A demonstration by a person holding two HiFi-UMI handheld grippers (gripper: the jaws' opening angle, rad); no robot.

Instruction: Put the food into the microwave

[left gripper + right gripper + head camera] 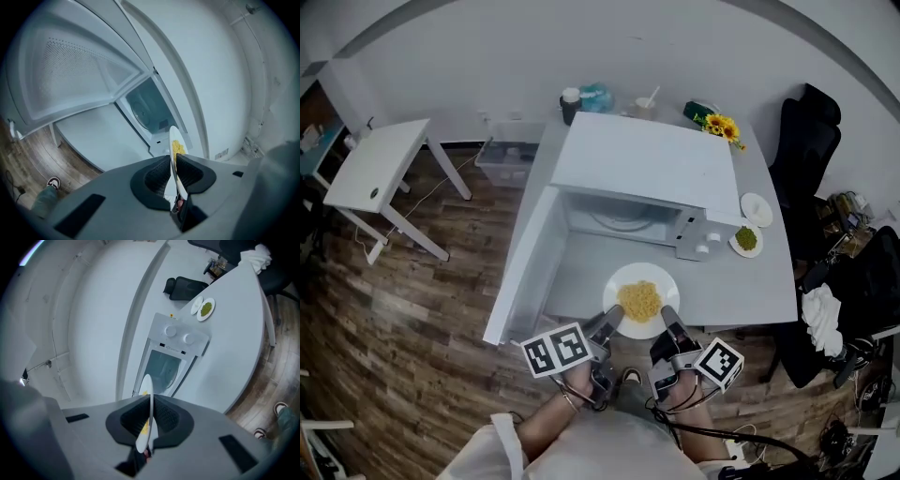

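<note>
A white plate [641, 300] of yellow food rests over the table's front edge, just before the white microwave [647, 164]. The microwave door [525, 267] is swung open to the left, and the cavity [623, 220] with its glass turntable shows. My left gripper [609, 323] is shut on the plate's near left rim. My right gripper [668, 322] is shut on the near right rim. In the left gripper view the plate [174, 140] stands edge-on between the pads of the left gripper [173, 161]. The right gripper view shows the plate [146, 385] the same way in the right gripper [151, 404].
A small plate of green food [746, 239] and an empty dish [757, 208] lie right of the microwave's knobs [705, 246]. Sunflowers [722, 126] and cups [571, 101] stand behind. A black chair [806, 141] is at the right, a white side table [380, 169] at the left.
</note>
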